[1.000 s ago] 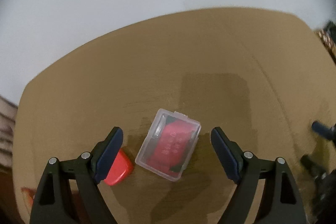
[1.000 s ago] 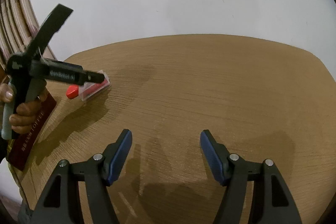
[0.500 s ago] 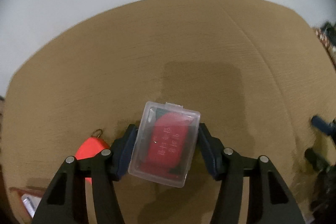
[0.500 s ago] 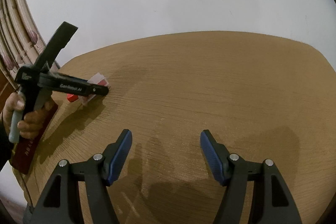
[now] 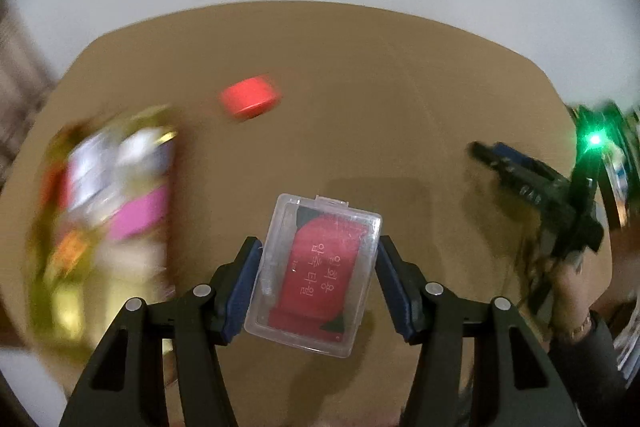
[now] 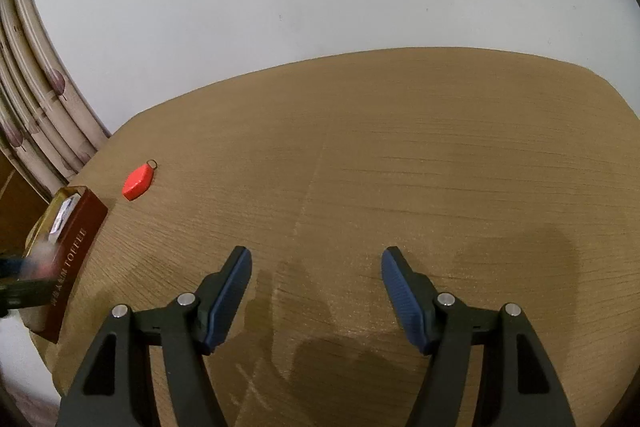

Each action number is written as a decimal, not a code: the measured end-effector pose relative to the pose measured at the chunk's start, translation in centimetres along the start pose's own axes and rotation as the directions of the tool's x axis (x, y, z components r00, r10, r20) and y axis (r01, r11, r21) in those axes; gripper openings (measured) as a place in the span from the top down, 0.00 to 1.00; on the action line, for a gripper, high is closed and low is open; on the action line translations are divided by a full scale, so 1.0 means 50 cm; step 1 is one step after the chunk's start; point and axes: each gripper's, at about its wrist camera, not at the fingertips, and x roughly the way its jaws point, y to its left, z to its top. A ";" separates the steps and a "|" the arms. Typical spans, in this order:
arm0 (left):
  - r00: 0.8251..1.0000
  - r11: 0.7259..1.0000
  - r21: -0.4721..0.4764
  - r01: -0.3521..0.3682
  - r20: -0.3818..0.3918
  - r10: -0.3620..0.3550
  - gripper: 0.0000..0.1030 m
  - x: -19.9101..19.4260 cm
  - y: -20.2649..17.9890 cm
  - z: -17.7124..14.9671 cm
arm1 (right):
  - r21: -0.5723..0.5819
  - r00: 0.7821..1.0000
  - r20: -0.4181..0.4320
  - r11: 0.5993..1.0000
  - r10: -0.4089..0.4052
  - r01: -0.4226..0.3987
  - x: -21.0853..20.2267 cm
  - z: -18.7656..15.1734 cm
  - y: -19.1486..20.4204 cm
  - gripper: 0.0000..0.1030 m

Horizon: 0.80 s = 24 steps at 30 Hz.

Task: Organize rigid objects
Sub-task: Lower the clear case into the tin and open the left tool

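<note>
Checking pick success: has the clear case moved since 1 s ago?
Yes. The clear case, then beside the red tag, left it, clamped in the left tool.

My left tool point(image 5: 316, 277) holds the case point(image 5: 314, 277) above the tabletop point(image 6: 400, 155); tag point(image 6: 138, 183) beyond, box point(image 6: 74, 255) at left edge

Box contents point(image 5: 108, 195) at 9 o'clock are motion-blurred, unreadable. Left gripper point(image 6: 16, 283) is smeared and cut off at 9 o'clock edge in the right view.
</note>
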 end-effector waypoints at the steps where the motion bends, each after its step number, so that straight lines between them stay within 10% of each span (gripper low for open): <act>1: 1.000 0.999 -0.047 -0.025 -0.011 0.024 0.48 -0.021 0.046 -0.016 | -0.007 1.000 -0.002 1.000 -0.007 0.007 0.001 -0.002 0.004 0.33; 8: 0.983 0.945 -0.283 -0.163 -0.128 0.131 0.48 -0.018 0.273 -0.091 | -0.070 0.997 -0.020 0.995 -0.079 0.077 0.016 -0.005 0.031 0.31; 24: 0.970 0.936 -0.260 -0.237 -0.126 0.210 0.52 0.060 0.309 -0.097 | -0.139 0.990 -0.038 0.982 -0.135 0.129 0.042 -0.012 0.069 0.25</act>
